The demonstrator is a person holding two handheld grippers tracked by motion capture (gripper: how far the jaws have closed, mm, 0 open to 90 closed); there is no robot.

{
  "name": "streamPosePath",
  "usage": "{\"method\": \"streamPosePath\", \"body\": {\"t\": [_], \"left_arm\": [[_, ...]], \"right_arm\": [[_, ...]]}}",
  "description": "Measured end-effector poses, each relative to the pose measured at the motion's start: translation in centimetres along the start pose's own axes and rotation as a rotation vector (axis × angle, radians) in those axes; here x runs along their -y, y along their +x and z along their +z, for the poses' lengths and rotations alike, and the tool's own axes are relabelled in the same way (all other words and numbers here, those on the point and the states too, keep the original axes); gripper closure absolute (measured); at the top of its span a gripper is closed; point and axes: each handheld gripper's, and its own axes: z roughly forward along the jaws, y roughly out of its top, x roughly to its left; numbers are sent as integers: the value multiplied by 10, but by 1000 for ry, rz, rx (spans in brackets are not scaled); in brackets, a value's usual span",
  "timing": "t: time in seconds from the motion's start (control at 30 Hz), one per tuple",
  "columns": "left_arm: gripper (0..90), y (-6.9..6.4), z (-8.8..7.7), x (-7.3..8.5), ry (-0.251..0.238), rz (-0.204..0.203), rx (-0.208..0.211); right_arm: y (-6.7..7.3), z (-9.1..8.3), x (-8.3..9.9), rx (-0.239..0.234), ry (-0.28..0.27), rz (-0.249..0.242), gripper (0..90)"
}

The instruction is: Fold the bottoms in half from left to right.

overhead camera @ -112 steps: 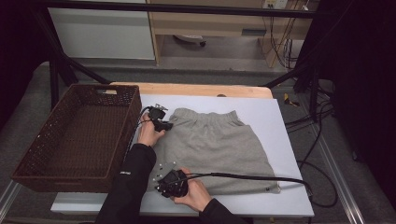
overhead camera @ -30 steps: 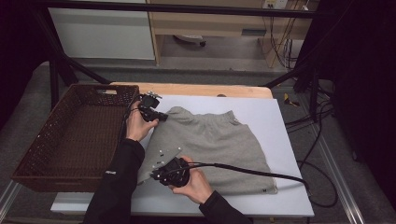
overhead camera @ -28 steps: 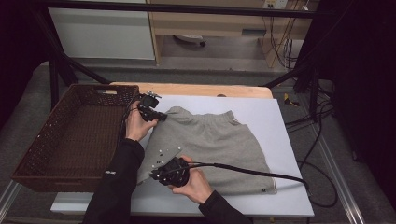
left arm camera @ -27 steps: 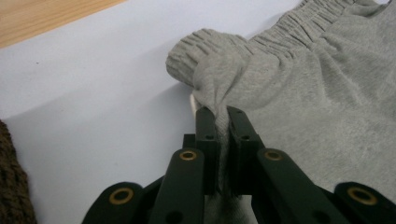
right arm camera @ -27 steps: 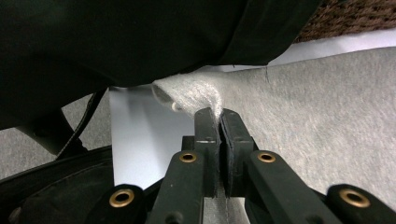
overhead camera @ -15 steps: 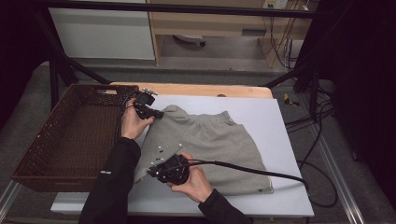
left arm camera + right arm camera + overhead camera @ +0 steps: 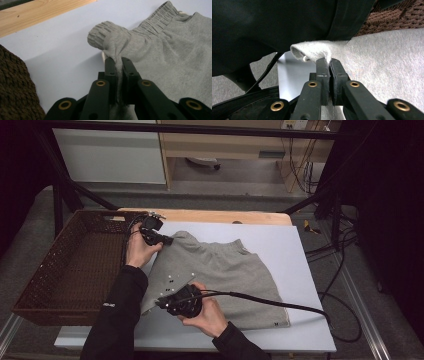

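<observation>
Grey sweat shorts (image 7: 225,275) lie spread on the white table top (image 7: 280,240). My left gripper (image 7: 167,240) is shut on the waistband corner at the garment's far left, and that bunched elastic edge (image 7: 107,35) rises just past the closed jaws (image 7: 116,66). My right gripper (image 7: 159,303) is shut on the near left hem corner, whose folded grey cloth (image 7: 312,51) pokes out above the jaws (image 7: 328,65). Both pinched corners are lifted a little off the table. A dark sleeve (image 7: 274,25) covers the upper part of the right gripper view.
A brown woven basket (image 7: 75,265) stands at the table's left, close beside both hands. A wooden strip (image 7: 225,216) runs along the table's far edge. The right gripper's black cable (image 7: 280,303) trails across the shorts to the table's right front corner.
Both grippers have risen slightly and drifted left toward the basket, pulling the left side of the shorts with them. The jaws stay closed on the cloth.
</observation>
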Motion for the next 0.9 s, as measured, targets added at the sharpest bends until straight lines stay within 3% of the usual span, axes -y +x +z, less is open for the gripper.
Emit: {"method": "streamPosePath", "body": {"t": [0.9], "left_arm": [[846,4,-29,-1,-22,-14,-23]], "right_arm": [[4,-6,-20,5,-35,-10,873]]}}
